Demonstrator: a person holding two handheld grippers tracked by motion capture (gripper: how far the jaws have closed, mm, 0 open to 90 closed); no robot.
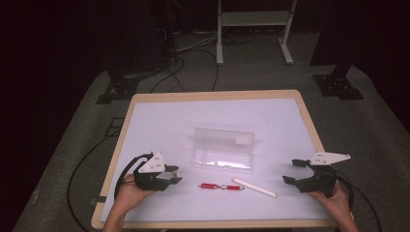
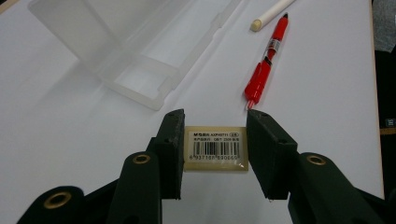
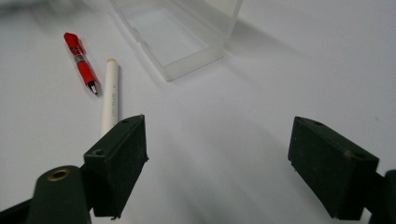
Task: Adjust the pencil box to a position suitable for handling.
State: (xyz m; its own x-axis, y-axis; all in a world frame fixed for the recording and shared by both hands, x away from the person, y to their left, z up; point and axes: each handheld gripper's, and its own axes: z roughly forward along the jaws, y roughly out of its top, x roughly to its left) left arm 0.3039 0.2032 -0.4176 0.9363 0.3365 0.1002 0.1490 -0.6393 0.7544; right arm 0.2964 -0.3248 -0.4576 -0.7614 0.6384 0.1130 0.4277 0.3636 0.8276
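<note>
Left claw holds an eraser above the tabletop; right claw gapes empty.

The left claw (image 2: 212, 140), near the tabletop's (image 1: 159, 121) front left corner, is clamped on a cream eraser (image 2: 216, 148) with a barcode label facing up; it seems lifted clear of the surface, though that is hard to judge. Just beyond its tips lies a red pen (image 1: 221, 186), near the front edge, and beside that a white stick (image 1: 254, 187), perhaps a pencil. Behind both, at the middle, sits an open clear plastic case (image 1: 223, 149), lid standing up. The right claw (image 1: 293, 171), near the front right corner, has its jaws wide apart with nothing between them, close to the white stick's end.
</note>
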